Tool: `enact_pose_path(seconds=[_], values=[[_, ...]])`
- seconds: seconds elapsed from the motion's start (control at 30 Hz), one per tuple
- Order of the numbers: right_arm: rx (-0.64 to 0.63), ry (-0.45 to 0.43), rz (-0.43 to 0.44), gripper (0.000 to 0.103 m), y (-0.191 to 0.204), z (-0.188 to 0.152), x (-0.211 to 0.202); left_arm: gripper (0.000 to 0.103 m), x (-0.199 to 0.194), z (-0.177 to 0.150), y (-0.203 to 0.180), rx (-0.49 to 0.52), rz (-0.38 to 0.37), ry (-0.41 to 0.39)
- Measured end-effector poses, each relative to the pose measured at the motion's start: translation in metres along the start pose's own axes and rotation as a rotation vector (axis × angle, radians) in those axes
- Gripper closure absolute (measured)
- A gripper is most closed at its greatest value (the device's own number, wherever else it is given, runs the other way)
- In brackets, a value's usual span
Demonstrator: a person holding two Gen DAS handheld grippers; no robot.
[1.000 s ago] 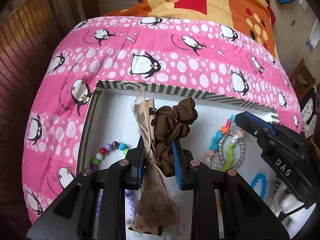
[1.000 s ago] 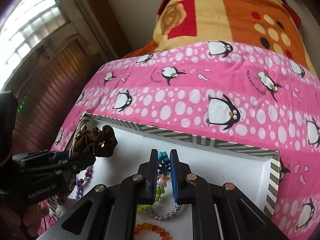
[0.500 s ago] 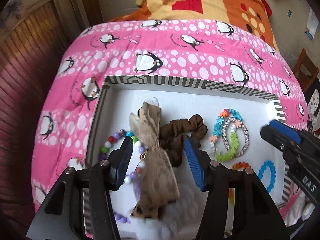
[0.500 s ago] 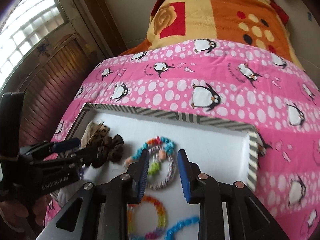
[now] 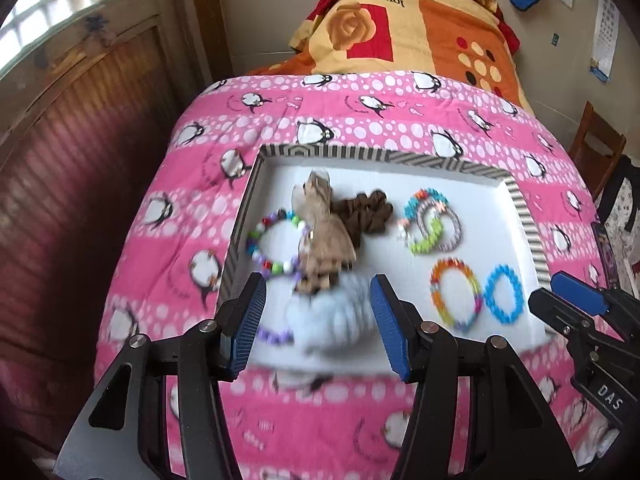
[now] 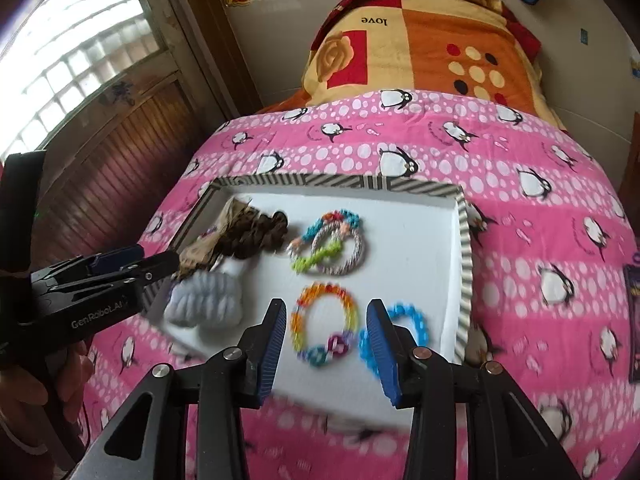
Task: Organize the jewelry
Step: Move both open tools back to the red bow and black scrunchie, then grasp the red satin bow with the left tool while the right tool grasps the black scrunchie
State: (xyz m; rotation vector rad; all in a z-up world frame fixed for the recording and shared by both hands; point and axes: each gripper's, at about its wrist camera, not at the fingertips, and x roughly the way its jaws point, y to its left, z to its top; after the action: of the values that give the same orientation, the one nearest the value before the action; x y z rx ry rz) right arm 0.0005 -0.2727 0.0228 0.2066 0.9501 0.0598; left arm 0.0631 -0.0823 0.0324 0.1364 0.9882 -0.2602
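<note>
A white tray with a striped rim (image 5: 524, 224) lies on the bed. In it are a multicolour bead bracelet (image 5: 276, 244), a tan bow (image 5: 324, 232), a brown scrunchie (image 5: 368, 212), a white fluffy scrunchie (image 5: 336, 316), linked teal, green and silver bracelets (image 5: 430, 222), a rainbow bracelet (image 6: 324, 324) and a blue bracelet (image 6: 416, 328). My left gripper (image 5: 318, 320) hangs open and empty above the tray's near edge. My right gripper (image 6: 326, 340) is above the rainbow bracelet, its jaws opening and touching nothing.
The tray rests on a pink penguin bedspread (image 5: 400, 132), with an orange patterned blanket (image 6: 424, 52) behind. Wood panelling (image 5: 80, 152) runs along the left. A wooden chair (image 5: 596, 144) stands at the right. A hand (image 6: 24, 392) grips the left tool.
The left gripper opened and let go of the tan bow and brown scrunchie. The right gripper opened off the linked bracelets. Both have pulled back and up from the tray.
</note>
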Motion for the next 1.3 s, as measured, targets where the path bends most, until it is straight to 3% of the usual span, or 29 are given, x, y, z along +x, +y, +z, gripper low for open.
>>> enact_pose_path(seconds=[0.43,0.6,0.7,0.87,1.1,1.3], values=[[-0.001,0.02,-0.066,0.063,0.011,-0.073,-0.047,0.049,-0.045,-0.07,0.007,0.011,-0.014,0.011],[0.022,0.033,-0.087,0.063,0.007,-0.106,-0.065,0.049,-0.055,-0.094,0.017,-0.001,-0.061,0.05],[0.031,0.046,-0.095,0.063,0.005,-0.125,-0.075,0.039,-0.06,-0.111,0.025,-0.019,-0.11,0.084],[0.057,0.07,-0.098,0.062,0.001,-0.163,-0.087,0.037,-0.071,-0.14,0.031,-0.017,-0.151,0.11],[0.109,0.12,-0.094,0.062,-0.006,-0.206,-0.089,0.037,-0.073,-0.178,0.021,0.027,-0.198,0.165],[0.103,0.128,-0.084,0.062,0.002,-0.215,-0.09,0.037,-0.071,-0.195,0.0,0.072,-0.218,0.185]])
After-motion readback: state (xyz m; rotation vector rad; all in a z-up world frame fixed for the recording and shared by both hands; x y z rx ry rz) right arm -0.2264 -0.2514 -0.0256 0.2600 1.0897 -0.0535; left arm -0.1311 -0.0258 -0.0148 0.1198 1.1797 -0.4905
